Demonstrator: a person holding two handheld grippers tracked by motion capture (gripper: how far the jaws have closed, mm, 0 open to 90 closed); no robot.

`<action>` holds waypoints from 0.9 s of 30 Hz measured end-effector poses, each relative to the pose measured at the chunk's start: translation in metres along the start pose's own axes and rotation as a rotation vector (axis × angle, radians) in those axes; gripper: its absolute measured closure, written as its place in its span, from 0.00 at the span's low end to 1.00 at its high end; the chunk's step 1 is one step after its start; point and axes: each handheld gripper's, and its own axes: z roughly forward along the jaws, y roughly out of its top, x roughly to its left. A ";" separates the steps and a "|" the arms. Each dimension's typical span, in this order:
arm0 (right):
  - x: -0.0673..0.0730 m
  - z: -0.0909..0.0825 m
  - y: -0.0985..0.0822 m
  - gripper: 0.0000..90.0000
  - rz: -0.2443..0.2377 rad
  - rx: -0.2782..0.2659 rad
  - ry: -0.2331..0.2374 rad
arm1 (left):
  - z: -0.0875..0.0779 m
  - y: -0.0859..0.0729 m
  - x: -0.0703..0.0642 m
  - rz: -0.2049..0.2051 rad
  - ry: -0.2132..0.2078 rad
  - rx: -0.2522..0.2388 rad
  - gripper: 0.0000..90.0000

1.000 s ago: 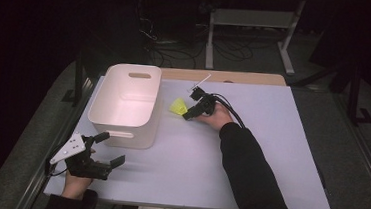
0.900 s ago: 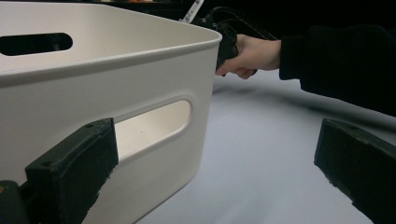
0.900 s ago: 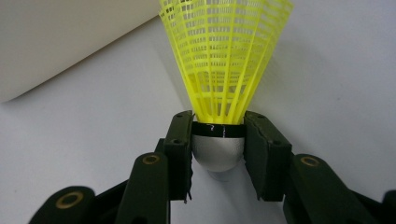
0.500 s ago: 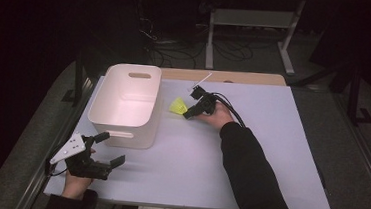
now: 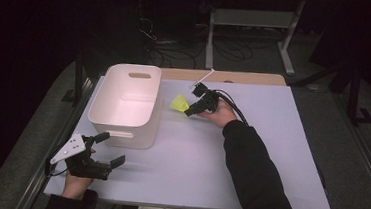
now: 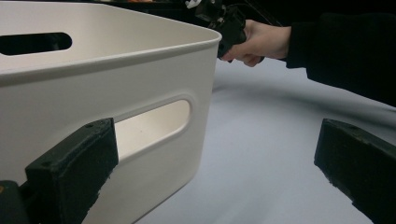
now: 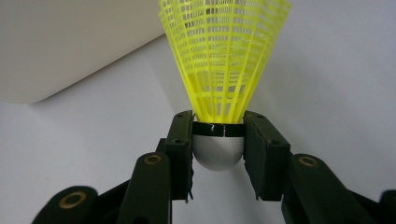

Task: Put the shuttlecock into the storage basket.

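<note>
A yellow plastic shuttlecock (image 7: 224, 60) with a silver-grey head is clamped by its head between the pads of my right gripper (image 7: 218, 144), its skirt pointing away from me. In the high view the shuttlecock (image 5: 178, 103) sits just right of the white bin (image 5: 121, 124), low over the pale table, with my right gripper (image 5: 191, 110) shut on it. My left gripper (image 5: 107, 151) rests near the table's front left corner, jaws wide apart and nothing between them. In the left gripper view its fingers (image 6: 74, 172) stand before the bin's near wall (image 6: 154, 84) with the handle slot.
The bin is open-topped with nothing visible inside. A wooden strip (image 5: 226, 76) runs along the table's far edge. The right forearm in a dark sleeve (image 5: 254, 165) crosses the middle of the table. Dark floor, cables and a metal frame (image 5: 250, 19) lie beyond.
</note>
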 end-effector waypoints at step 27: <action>0.019 -0.035 0.006 0.70 -0.044 -0.054 -0.005 | 0.000 0.000 0.000 -0.003 0.000 -0.002 0.00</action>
